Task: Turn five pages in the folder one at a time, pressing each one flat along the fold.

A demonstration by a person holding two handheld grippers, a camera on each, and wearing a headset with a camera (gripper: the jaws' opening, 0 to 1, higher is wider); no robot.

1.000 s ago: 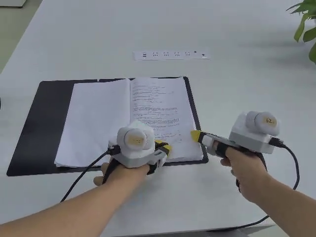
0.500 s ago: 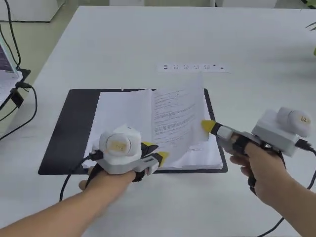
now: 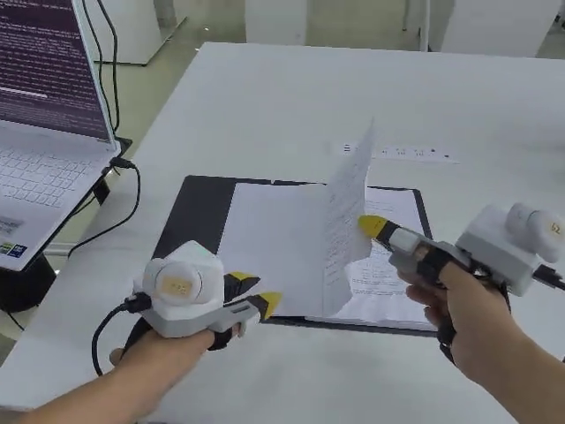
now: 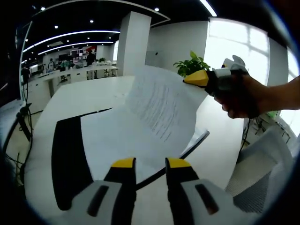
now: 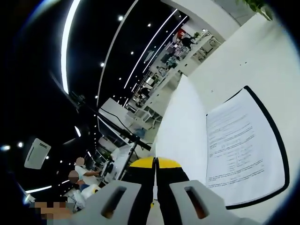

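Observation:
A black folder [image 3: 190,212] lies open on the white table, with a blank sheet on its left side and a printed sheet [image 3: 388,265] on its right. One printed page [image 3: 346,221] stands nearly upright over the fold. My right gripper [image 3: 369,226] is shut on that page's outer edge; in the right gripper view the white page [image 5: 180,126] rises from between the closed yellow tips [image 5: 155,162]. My left gripper [image 3: 258,292] hovers at the folder's front edge, open and holding nothing. From the left gripper view its tips [image 4: 151,164] point at the lifted page [image 4: 159,108] and the right gripper [image 4: 197,78].
An open laptop [image 3: 44,115] stands at the far left with a black cable [image 3: 115,221] running toward the folder. A white power strip [image 3: 402,153] lies behind the folder. A green plant [image 4: 192,65] sits beyond the table. People stand far off in the room.
The right gripper has raised the page from the right stack until it stands nearly upright over the fold. The head camera has swung left, bringing the laptop in. The left gripper stays at the front edge.

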